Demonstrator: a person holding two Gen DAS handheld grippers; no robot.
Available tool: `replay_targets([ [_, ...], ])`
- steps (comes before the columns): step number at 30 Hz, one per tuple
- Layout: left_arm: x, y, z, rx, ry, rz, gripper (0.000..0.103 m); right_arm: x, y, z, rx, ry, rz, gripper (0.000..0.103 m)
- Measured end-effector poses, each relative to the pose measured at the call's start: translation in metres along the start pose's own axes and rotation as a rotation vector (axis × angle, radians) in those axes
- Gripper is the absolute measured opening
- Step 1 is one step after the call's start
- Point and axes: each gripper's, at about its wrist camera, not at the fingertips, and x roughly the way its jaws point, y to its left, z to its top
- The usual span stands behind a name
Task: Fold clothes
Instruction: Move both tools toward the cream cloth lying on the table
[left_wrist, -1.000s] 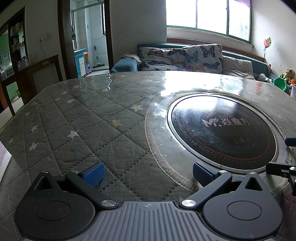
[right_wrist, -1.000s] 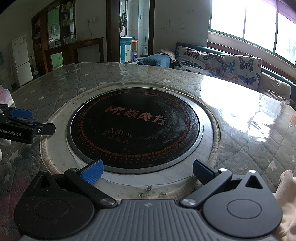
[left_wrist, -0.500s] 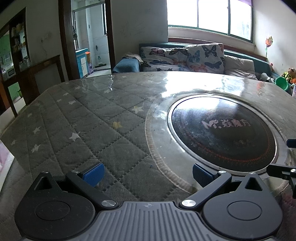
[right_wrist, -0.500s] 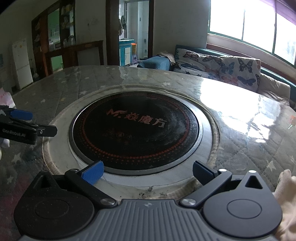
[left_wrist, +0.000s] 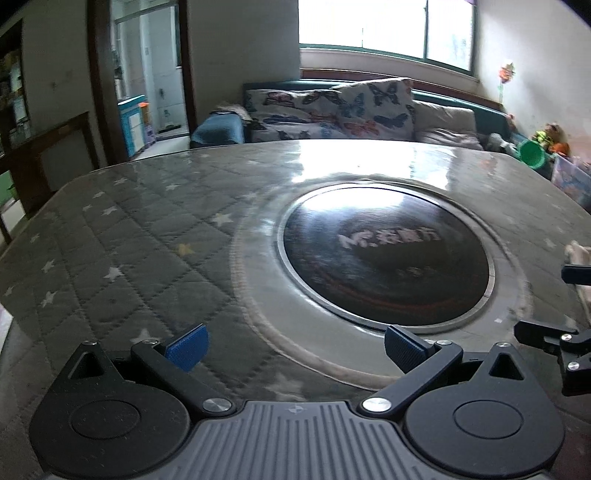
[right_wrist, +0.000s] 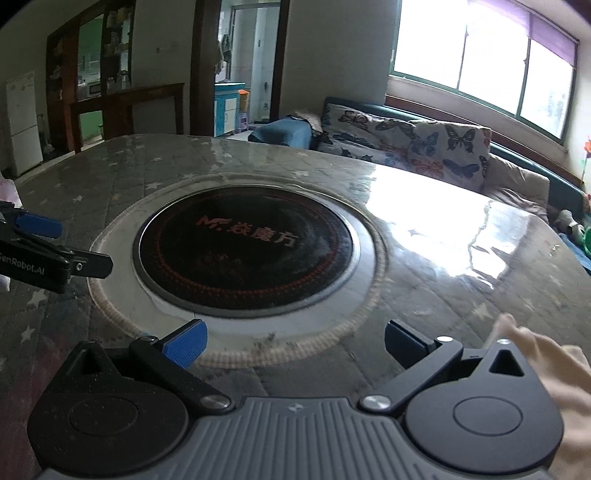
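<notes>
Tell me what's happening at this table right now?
A person holds two grippers over a quilted table with a round black hotplate at its centre. The left gripper and right gripper are both open and hold nothing. A pale cloth lies at the right edge beside the right gripper, not yet grasped. Folding hasn't visibly begun.

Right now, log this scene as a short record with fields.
surface: quilted star-pattern table cover under a glossy clear sheet
centre: round black cooktop set in the table
left hand-held gripper: open, empty, above the table
right hand-held gripper: open, empty, above the cooktop's near rim
clothes: pale cream fabric at the right edge, not gripped
background: butterfly-print sofa below a window
</notes>
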Motion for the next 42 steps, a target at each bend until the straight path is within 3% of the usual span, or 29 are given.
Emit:
replay_targets([
  [21,-0.032,-0.065,-0.008,0.123,0.016,-0.179,0.103,-0.076,-0.015,-0.038,0.093,0.001,-0.085,0.103],
  [42,-0.046,-0.119,-0.012,0.234,0.042,-0.291,0.103,-0.12,-0.034,-0.068,0.193,0.022,-0.151,0.103],
])
